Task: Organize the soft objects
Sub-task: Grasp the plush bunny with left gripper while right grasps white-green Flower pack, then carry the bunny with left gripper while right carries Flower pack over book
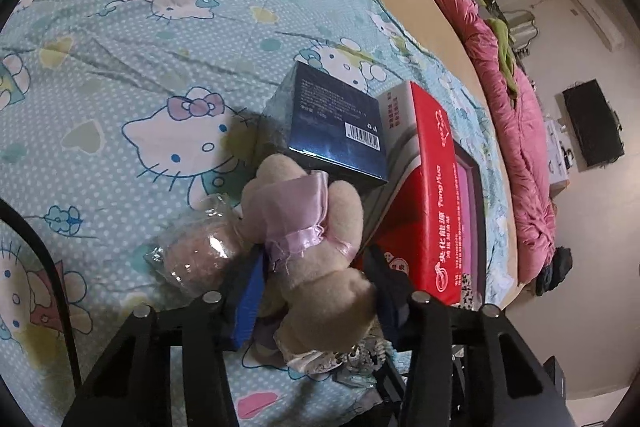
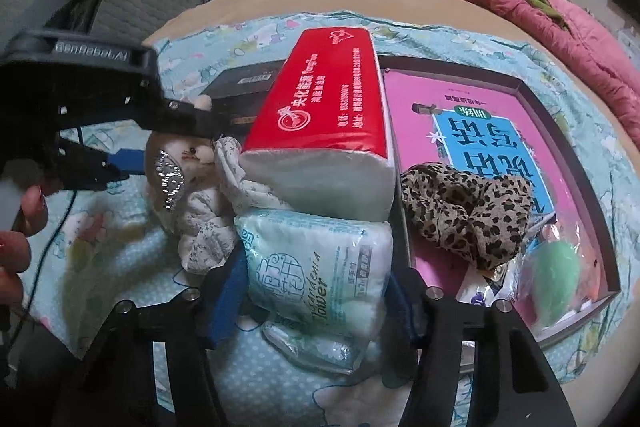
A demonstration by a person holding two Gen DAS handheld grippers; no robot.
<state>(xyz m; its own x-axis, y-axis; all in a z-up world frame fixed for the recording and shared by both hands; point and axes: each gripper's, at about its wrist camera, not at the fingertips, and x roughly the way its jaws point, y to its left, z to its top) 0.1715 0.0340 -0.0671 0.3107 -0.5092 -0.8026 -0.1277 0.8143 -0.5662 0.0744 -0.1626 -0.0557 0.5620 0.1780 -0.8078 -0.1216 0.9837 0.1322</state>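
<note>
A beige plush toy [image 1: 320, 251] in a lilac dress lies on the cartoon-cat bedsheet [image 1: 120, 75]. My left gripper [image 1: 316, 291] is shut on it, both pads pressing its body. The right wrist view shows the same plush toy [image 2: 176, 167] in the left gripper [image 2: 176, 147], held by a person's hand [image 2: 24, 223]. My right gripper [image 2: 314, 295] is shut on a white-green tissue pack [image 2: 316, 267], which fills the gap between the pads. A red tissue pack [image 2: 320, 99] leans on top of it. A leopard-print cloth [image 2: 468, 211] lies in the dark tray [image 2: 452, 71].
A dark blue box [image 1: 336, 119] and the red tissue pack [image 1: 436, 187] stand just beyond the plush. A plastic-wrapped pinkish item [image 1: 196, 251] lies left of it. The tray holds a pink book [image 2: 492, 131] and a green sponge [image 2: 554, 267]. A pink quilt [image 2: 560, 27] lies at the bed's right.
</note>
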